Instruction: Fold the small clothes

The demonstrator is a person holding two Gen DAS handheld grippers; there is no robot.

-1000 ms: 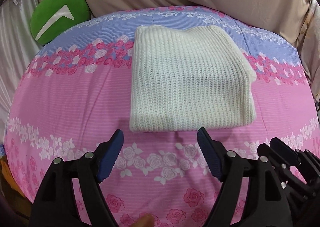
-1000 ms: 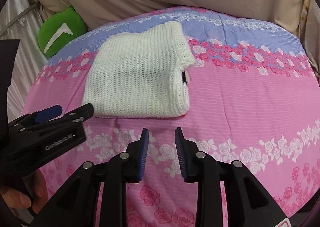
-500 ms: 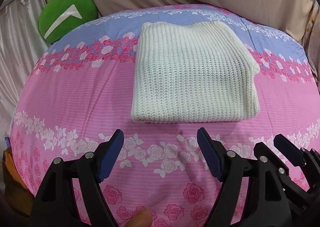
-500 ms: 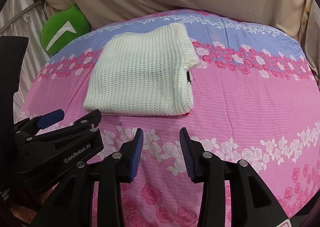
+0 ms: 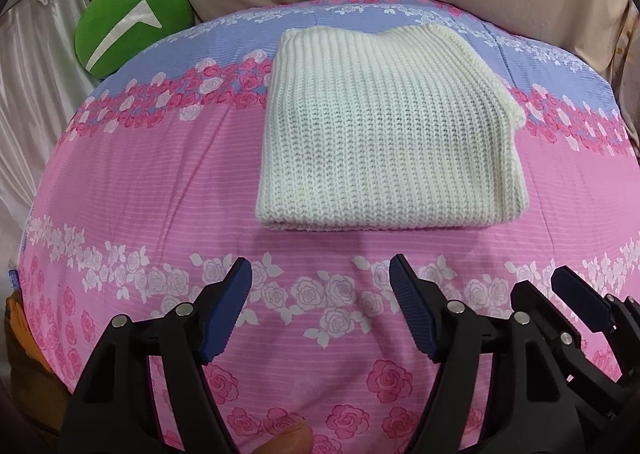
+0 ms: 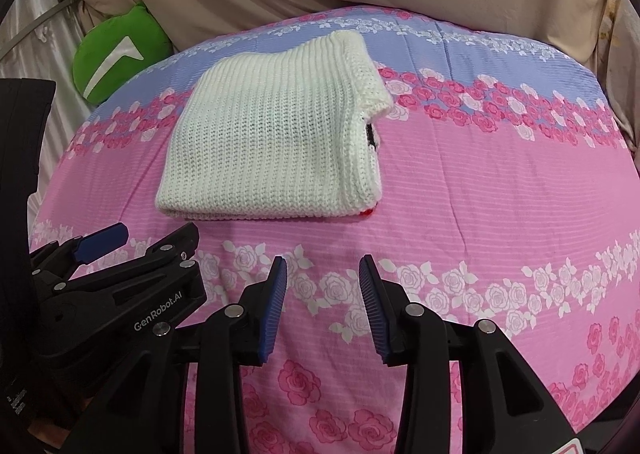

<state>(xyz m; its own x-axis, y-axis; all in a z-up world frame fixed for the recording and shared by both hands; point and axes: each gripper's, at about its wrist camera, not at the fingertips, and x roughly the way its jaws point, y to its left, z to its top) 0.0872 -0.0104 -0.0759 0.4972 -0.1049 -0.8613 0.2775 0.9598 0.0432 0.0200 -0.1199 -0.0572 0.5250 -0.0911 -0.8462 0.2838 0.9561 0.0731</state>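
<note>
Left wrist view showed the white knitted sweater [image 5: 384, 129] folded into a thick rectangle in the centre of the frame, lying flat on the pink and blue flowered bed cover [image 5: 132, 189]. The left gripper [image 5: 320, 286] was at the bottom of the frame, its fingers wide apart and holding nothing. In the right wrist view the right gripper [image 6: 322, 286] was at the bottom centre, its fingers partly open and also empty. A green cushion [image 5: 128, 29] sat in the upper left.
</note>
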